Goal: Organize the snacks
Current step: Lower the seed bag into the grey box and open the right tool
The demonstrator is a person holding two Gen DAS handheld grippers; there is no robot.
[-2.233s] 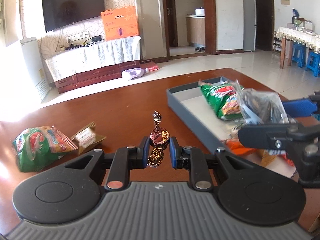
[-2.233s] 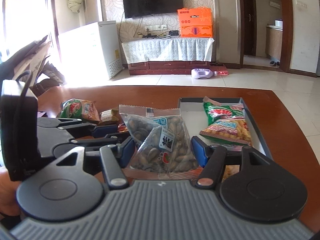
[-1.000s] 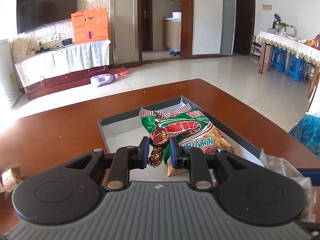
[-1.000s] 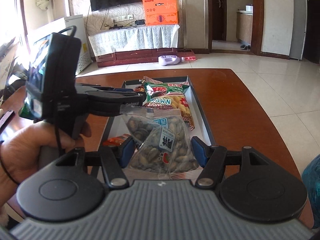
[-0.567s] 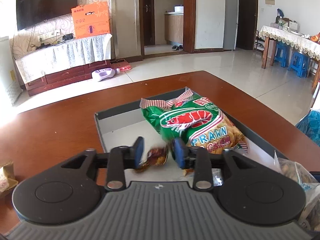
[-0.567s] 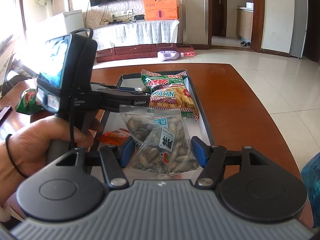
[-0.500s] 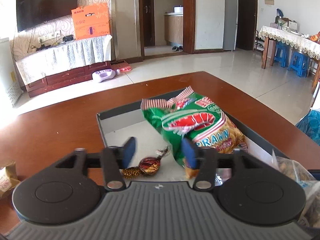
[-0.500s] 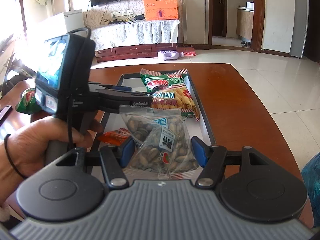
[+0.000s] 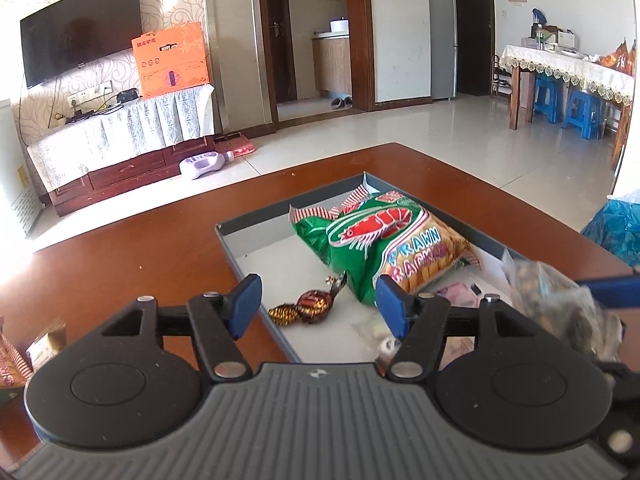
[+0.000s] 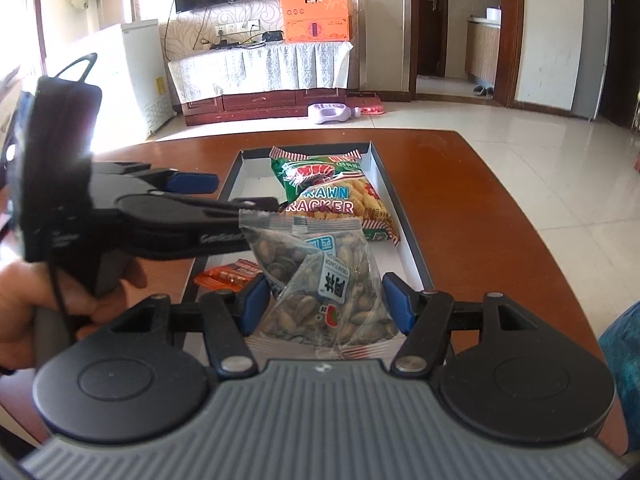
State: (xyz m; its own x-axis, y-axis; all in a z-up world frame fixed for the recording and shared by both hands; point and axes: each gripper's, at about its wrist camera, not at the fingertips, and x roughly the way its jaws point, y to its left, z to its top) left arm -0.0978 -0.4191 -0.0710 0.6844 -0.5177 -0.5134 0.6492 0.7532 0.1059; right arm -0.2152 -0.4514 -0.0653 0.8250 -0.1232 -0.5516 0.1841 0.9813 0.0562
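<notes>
Where left hand-held gripper [image 9: 319, 303] pinched candy [image 9: 315, 303] before, jaws opening, candy lying in tray [image 9: 256, 264].

The grey tray [image 9: 256, 227] has bare floor along its near-left part, broken only by a wrapped candy [image 9: 308, 307] lying just beside the prawn cracker bag [image 9: 384, 244], which fills the far right half up to the wall. Over the tray's near end the left gripper [image 10: 236, 196] (jaws opening, nothing between them) reaches in from the left, and the seed bag [image 10: 328, 292] clamped in the right gripper [image 10: 325, 304] blocks the middle. An orange packet [image 10: 230, 274] sits near the left wall; the wooden table [image 10: 472, 216] right of the tray is open.
</notes>
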